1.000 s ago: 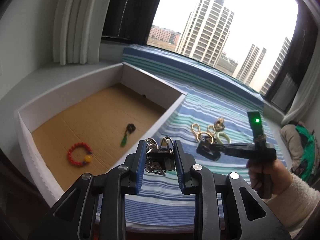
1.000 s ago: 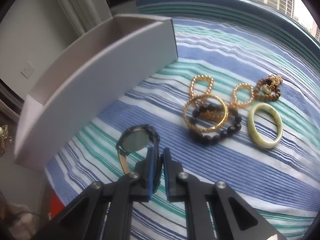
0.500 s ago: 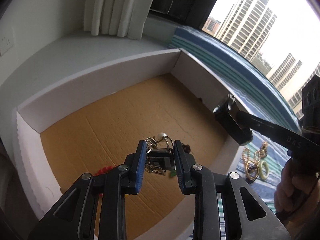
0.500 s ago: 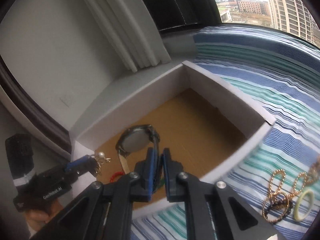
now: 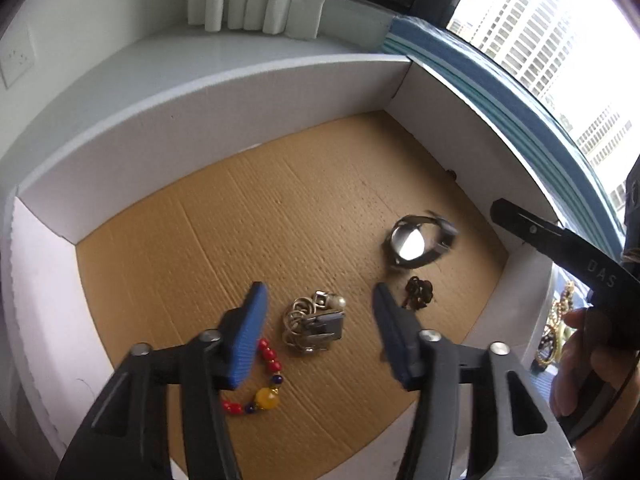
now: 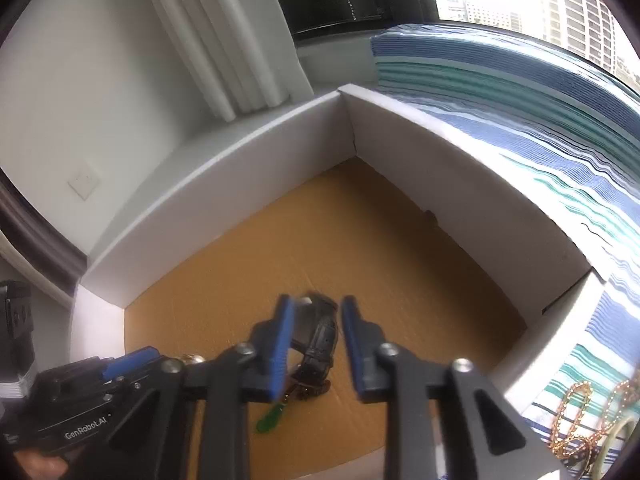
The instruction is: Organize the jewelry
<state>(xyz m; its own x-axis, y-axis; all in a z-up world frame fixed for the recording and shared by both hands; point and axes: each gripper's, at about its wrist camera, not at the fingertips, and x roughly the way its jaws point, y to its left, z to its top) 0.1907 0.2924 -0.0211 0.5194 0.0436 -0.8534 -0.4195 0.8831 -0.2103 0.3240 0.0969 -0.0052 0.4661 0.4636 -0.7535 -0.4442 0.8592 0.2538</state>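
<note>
My left claw hangs with its jaws spread wide over the cardboard floor of the white box. The silver tangle of jewelry lies loose between its fingers, touching neither. A red beaded bracelet sits just under its left finger, and a dark pendant lies just ahead of its right finger. My right claw is parted too, with the black-strapped watch lying on the box floor between its blue pads. Gold bracelets rest on the striped cloth, well right of that claw.
</note>
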